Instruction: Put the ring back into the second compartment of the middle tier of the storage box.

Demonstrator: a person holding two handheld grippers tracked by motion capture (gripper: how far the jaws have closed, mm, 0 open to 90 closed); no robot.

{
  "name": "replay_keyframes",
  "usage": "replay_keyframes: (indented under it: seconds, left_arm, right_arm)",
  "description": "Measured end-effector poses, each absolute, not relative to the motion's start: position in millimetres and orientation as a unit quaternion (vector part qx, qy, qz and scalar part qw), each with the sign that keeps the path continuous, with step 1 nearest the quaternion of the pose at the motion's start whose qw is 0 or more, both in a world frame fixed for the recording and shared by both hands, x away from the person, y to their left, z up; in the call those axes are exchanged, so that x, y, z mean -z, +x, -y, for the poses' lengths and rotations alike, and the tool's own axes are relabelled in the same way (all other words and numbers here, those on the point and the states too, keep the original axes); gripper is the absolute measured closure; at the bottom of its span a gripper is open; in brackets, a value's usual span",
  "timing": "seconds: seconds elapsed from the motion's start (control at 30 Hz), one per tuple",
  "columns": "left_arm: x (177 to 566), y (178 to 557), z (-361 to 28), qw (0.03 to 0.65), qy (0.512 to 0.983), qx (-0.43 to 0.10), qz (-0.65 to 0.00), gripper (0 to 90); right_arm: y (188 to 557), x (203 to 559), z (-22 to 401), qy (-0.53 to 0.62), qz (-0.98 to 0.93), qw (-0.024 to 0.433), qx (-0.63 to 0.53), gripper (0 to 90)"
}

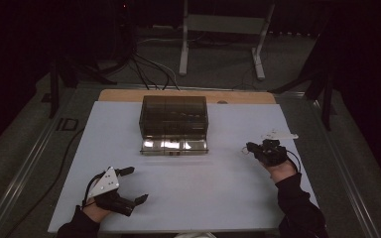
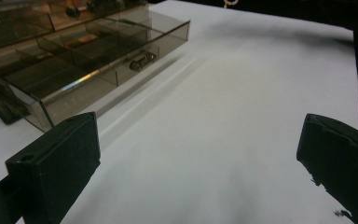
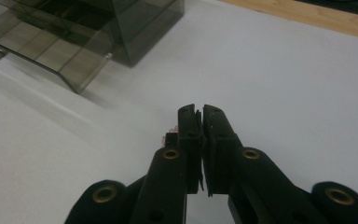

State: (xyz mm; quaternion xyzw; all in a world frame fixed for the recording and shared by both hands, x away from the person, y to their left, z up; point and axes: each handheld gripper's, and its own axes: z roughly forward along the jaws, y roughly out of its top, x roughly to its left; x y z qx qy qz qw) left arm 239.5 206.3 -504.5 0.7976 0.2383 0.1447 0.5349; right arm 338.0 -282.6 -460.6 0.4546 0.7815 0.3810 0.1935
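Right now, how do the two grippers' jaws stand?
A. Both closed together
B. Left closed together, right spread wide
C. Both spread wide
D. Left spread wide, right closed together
D. The left gripper has its jaws far apart with bare white mat between them, while the right gripper has its jaws pressed almost together; a small pinkish thing peeks beside them, too hidden to identify.

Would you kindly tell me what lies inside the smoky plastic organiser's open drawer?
The pulled-out drawer shows divided compartments that look bare; the organiser above holds small items, too dim to identify.
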Motion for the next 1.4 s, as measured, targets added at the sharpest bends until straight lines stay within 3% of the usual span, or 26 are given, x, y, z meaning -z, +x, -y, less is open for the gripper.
replay_keyframes:
  seconds: [1.4]
  left_arm:
    - [505,240,-206,0.535,0.798,-0.144,-0.236,0.8]
  right_arm:
    - [344,444,234,0.408,-0.795,0.170,-0.414,86.7]
